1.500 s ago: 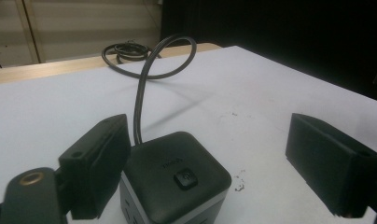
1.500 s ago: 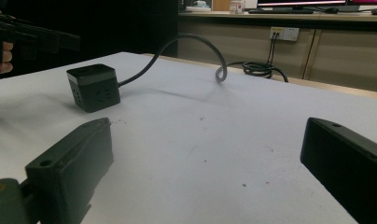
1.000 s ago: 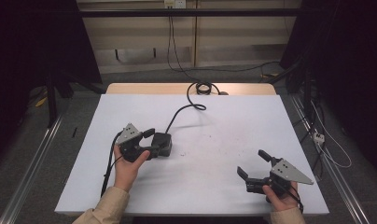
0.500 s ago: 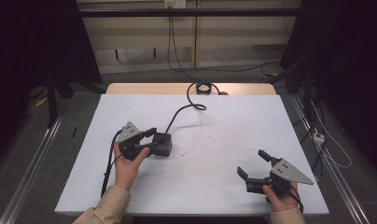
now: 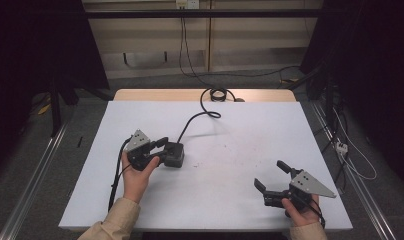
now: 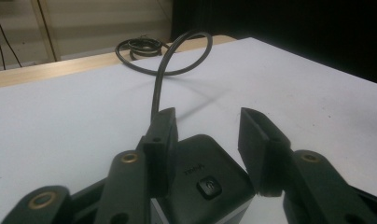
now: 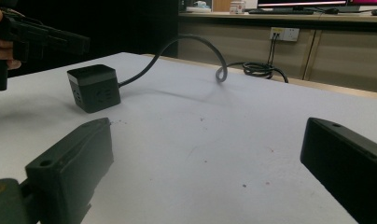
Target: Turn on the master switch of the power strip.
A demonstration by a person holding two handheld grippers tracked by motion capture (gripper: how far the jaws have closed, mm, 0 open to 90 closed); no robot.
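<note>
**Left gripper closing around the black box**

In the high view I have my left gripper at the left of centre, its jaws on either side of the black box and just now closing. In the left gripper view one jaw lies against the box's side while the other stands just off it, so no grip yet. The box's cable loops up toward the table's far edge. My right gripper sits lower right, jaws wide, holding nothing.
</note>
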